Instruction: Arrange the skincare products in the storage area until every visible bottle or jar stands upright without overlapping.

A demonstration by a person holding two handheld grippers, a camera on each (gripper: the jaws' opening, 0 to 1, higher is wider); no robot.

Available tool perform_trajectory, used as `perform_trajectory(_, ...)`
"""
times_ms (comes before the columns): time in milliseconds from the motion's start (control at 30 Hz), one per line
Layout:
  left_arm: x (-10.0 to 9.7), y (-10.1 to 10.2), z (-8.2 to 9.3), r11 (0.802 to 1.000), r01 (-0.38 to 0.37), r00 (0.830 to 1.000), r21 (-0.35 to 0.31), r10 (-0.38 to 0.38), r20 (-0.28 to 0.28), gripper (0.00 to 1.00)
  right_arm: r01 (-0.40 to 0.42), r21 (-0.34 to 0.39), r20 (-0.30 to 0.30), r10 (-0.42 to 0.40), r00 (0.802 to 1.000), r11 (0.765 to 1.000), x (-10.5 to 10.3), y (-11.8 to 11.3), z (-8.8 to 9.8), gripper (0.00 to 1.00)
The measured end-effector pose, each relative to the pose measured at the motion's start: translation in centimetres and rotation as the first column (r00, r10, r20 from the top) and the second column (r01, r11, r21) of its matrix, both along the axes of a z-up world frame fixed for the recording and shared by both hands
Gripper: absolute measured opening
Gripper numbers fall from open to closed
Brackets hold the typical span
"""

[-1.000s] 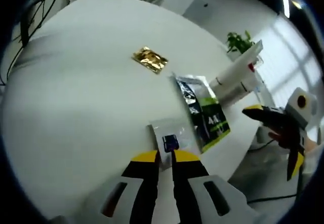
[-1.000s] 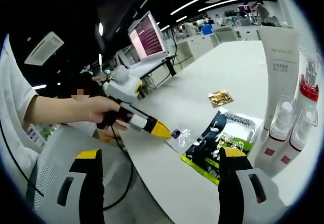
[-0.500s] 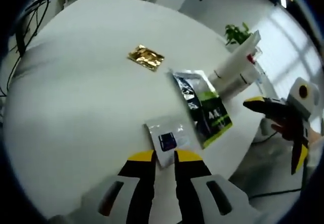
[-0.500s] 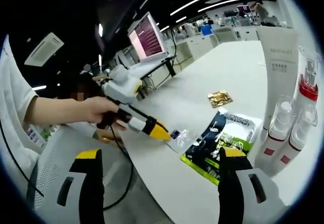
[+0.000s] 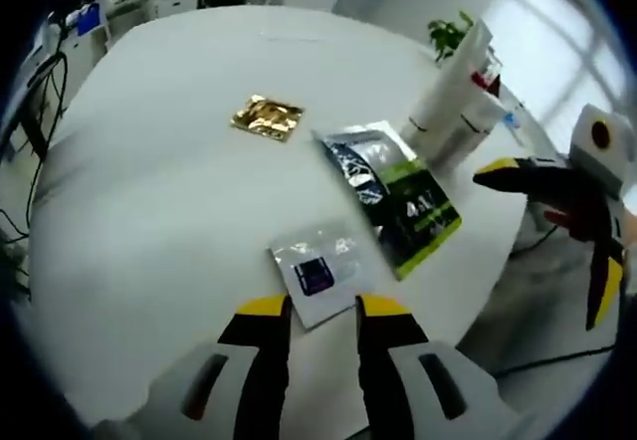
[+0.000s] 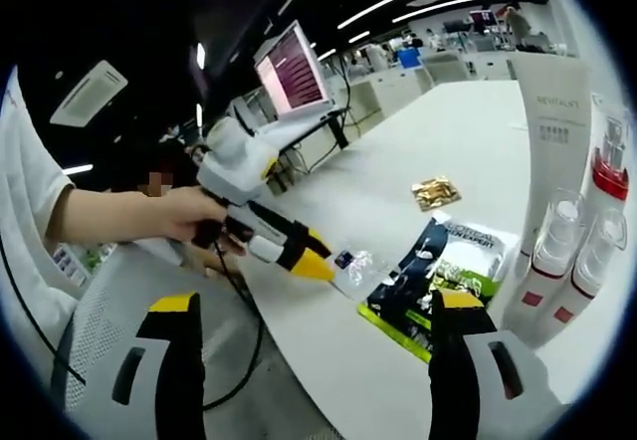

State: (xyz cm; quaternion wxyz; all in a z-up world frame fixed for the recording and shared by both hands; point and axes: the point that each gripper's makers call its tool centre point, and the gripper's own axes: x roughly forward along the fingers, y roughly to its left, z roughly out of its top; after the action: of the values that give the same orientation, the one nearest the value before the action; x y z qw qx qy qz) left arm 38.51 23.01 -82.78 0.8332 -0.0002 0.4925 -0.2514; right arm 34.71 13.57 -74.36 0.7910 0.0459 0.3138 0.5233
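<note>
The bottles (image 6: pixel 572 261) stand upright beside the open right claw (image 6: pixel 318 321), past the green packet (image 5: pixel 403 201). The clear sachet (image 5: pixel 317 273) lies flat on the worktop (image 5: pixel 149 211) just ahead of the slightly parted, empty left claw (image 5: pixel 323 311). Tidying the sachets looks underway; closing on the sachet's edge seems next.

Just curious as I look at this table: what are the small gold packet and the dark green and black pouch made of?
The gold packet looks like metallic foil: crinkled, with bright glints. The dark pouch seems to be glossy printed plastic film, judging by the sheen across its flat face, though a foil lining can't be ruled out. The small clear sachet beside it looks like transparent plastic.
</note>
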Motion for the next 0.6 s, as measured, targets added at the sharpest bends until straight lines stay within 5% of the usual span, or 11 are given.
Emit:
perform_trajectory(400,-0.37,-0.44,-0.01,0.98,0.106,0.992,0.171,-0.116,0.044,0.28,0.001,0.002,-0.004,-0.001,1.0,1.0,-0.03,-0.08,-0.03,0.94)
perform_trajectory(600,-0.34,-0.4,0.0,0.979,0.118,0.991,0.166,-0.126,0.036,0.28,0.002,0.005,-0.002,-0.002,1.0,1.0,0.07,-0.1,0.05,0.94)
